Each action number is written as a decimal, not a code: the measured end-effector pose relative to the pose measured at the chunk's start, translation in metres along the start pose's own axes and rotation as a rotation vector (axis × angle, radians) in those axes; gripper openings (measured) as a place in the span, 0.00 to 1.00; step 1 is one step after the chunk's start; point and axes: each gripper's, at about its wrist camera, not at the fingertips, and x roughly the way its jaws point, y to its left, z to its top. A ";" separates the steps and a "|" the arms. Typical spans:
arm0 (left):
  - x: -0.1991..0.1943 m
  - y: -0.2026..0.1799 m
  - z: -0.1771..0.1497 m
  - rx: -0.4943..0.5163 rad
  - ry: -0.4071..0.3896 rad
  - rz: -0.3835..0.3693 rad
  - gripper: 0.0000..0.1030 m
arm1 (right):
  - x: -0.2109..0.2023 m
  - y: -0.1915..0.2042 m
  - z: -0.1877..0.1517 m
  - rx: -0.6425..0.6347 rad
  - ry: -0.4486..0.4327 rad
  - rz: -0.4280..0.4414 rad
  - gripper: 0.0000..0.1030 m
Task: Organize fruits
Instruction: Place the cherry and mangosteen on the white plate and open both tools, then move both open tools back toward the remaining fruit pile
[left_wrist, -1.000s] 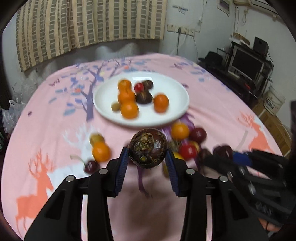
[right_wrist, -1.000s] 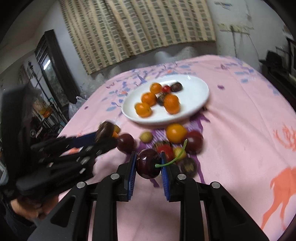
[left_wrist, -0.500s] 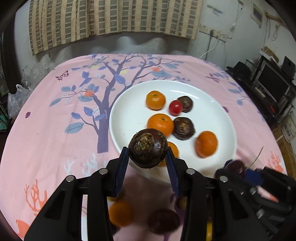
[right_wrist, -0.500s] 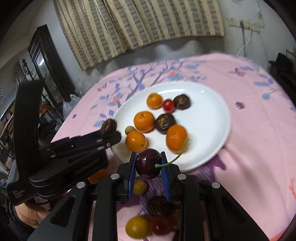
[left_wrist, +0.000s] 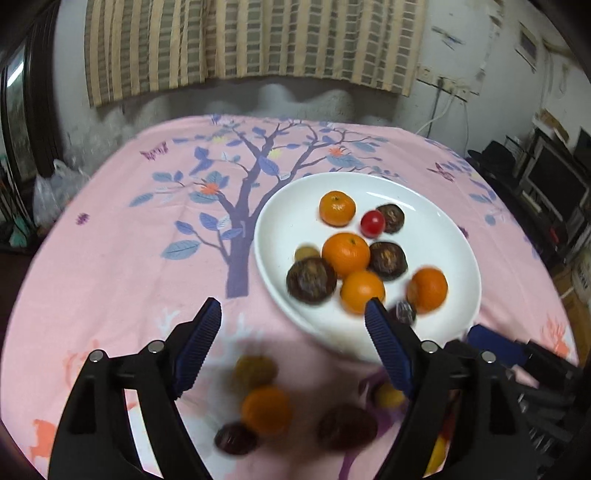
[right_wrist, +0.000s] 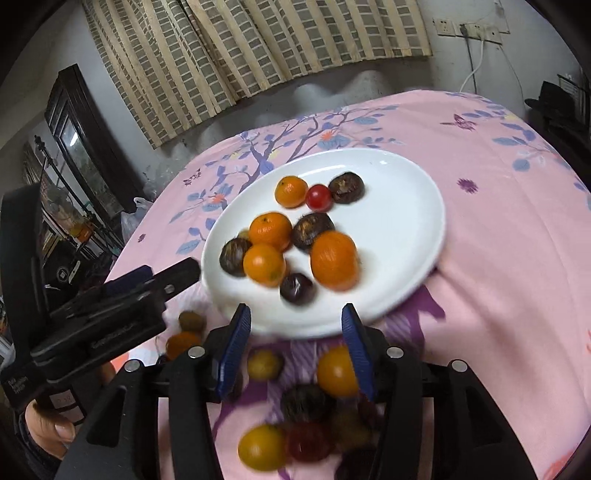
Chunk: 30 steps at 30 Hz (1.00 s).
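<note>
Both the left gripper (left_wrist: 291, 325) and right gripper (right_wrist: 295, 325) stand spread wide and empty at the 6 o'clock rim of the white plate (right_wrist: 413, 206), which carries oranges, dark chestnuts (left_wrist: 311, 280) and a cherry (right_wrist: 297, 288), while loose fruit (right_wrist: 337, 371) lies on the pink cloth (left_wrist: 122, 258) beneath them.

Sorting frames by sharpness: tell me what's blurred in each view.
Left wrist view: loose fruit on the cloth smears with motion blur; the plate stays fairly sharp. Right wrist view: near fruit blurs, one orange on the plate streaks. Fisheye bends both views' edges.
</note>
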 end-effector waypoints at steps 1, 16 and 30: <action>-0.006 -0.001 -0.005 0.012 -0.006 0.006 0.76 | -0.004 -0.001 -0.004 0.001 -0.001 -0.008 0.51; -0.042 0.016 -0.089 -0.016 0.030 0.025 0.76 | -0.045 -0.017 -0.079 -0.045 0.074 -0.139 0.53; -0.027 0.032 -0.100 -0.039 0.073 -0.015 0.76 | -0.015 -0.006 -0.083 -0.132 0.079 -0.292 0.36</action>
